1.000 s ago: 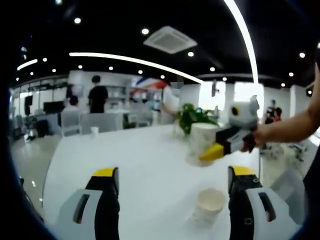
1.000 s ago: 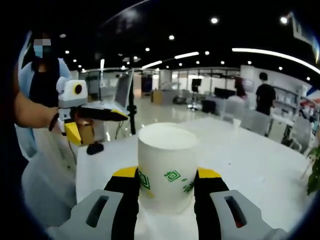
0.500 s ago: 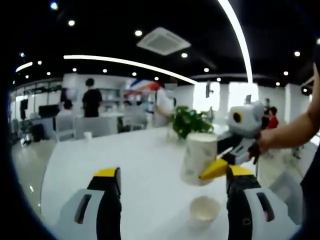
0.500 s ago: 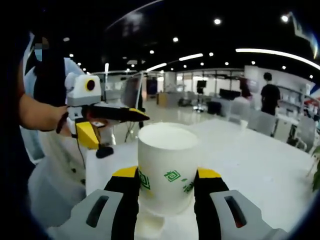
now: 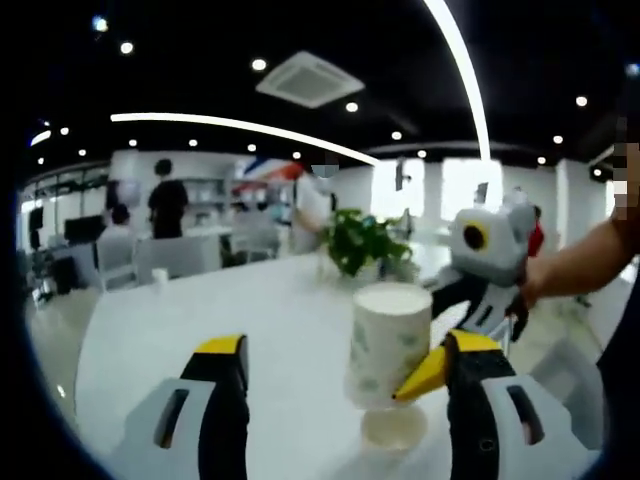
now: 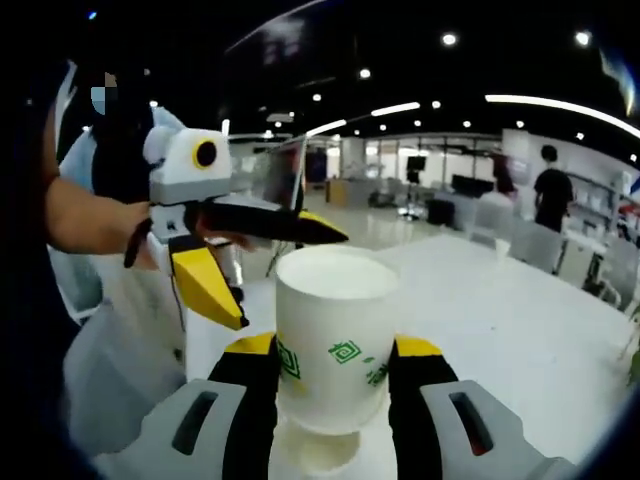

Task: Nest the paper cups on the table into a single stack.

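Directly above second paper cup (image 5: 393, 425) on white table (image 5: 270, 330): upright paper cup (image 6: 335, 335), pinched by right gripper (image 6: 335, 365). Left gripper (image 5: 340, 375) beside, jaws spread, nothing held.

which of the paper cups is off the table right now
The cup with the green print, clamped in the right gripper; the plain cup below it stands on the table.

potted plant (image 5: 362, 240) | standing person (image 5: 166, 203) | chairs (image 5: 178, 257) | ceiling vent (image 5: 307, 80)
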